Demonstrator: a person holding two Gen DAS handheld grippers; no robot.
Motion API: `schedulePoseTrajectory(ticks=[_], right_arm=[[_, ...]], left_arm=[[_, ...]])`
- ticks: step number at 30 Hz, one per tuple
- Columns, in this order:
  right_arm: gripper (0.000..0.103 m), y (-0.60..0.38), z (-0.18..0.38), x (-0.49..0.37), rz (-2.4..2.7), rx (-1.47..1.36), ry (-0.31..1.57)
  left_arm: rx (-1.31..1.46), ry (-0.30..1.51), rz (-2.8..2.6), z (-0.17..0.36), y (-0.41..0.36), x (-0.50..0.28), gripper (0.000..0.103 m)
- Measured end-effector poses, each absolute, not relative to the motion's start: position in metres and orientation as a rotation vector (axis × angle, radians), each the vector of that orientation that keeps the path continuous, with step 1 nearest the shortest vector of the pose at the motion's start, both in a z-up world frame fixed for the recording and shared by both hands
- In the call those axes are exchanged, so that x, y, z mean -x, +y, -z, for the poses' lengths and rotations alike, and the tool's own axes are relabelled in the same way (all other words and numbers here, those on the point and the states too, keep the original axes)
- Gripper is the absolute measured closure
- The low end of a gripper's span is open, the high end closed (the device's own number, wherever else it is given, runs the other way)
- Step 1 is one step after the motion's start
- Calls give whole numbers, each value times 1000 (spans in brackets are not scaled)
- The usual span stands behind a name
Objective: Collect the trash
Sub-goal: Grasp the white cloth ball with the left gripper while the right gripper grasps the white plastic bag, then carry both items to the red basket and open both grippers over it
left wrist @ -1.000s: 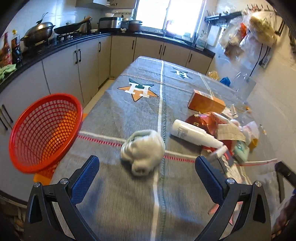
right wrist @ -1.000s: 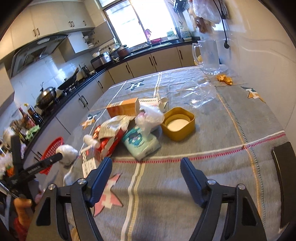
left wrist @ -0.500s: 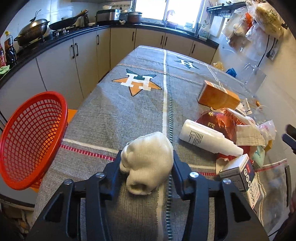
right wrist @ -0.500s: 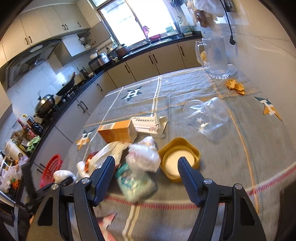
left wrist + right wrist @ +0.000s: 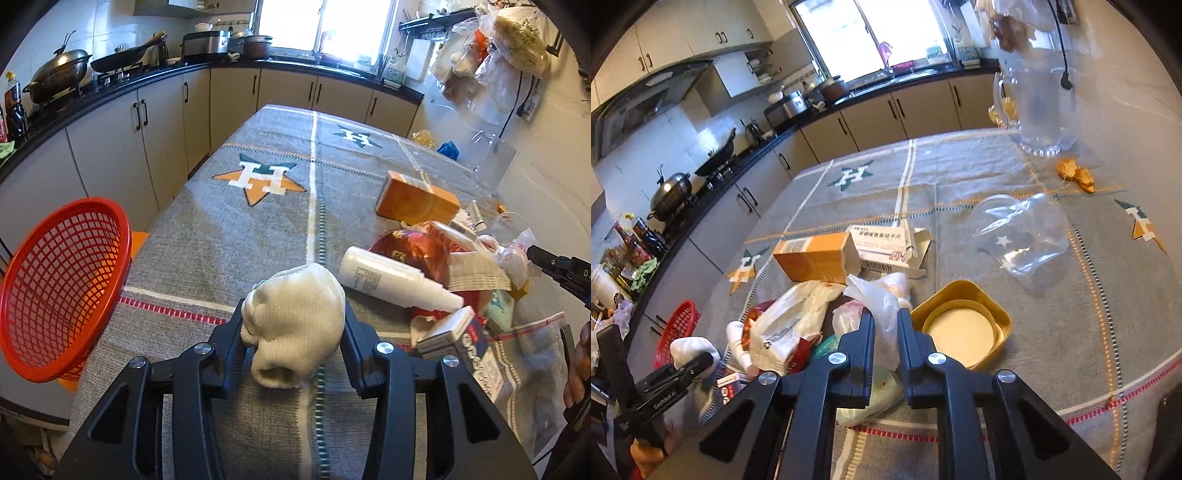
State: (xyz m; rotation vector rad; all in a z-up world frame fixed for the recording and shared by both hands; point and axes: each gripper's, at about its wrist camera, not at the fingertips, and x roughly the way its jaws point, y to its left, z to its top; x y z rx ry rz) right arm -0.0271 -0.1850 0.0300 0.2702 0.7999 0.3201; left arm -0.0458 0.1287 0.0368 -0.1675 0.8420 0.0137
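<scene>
We work at a kitchen table under a grey tablecloth [image 5: 229, 236] with star emblems. A second ago our left gripper [image 5: 293, 321] stood wide around the balled white sock [image 5: 295, 317]; now its jaws clamp the sock from both sides. Our right gripper [image 5: 886, 325] has slid forward into the trash pile, and its jaws have just been closing: they stand narrow, pinching a thin plastic bag [image 5: 882, 306] between them. From the sock, the white bottle [image 5: 388, 277] lies at two o'clock and the red mesh basket [image 5: 59, 288] at nine o'clock off the table edge. From the bag, the yellow container [image 5: 964, 325] sits at three o'clock and the orange box [image 5: 816, 256] at eleven o'clock.
</scene>
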Motion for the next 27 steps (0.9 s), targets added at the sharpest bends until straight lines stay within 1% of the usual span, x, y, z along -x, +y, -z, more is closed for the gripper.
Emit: schedulePoseTrajectory(ticks=[8, 14, 20, 27], right_arm=[[90, -184, -58, 53, -376, -301, 725], [90, -156, -82, 72, -481, -288, 683], [90, -107, -88, 77, -612, -275, 717], [90, -33, -90, 75, -753, -235, 752]], left_arm=[[166, 792, 0, -60, 127, 59, 59], [180, 749, -21, -78, 144, 74, 59], [208, 717, -90, -87, 180, 89, 59], [267, 706, -207, -83, 242, 108, 59]])
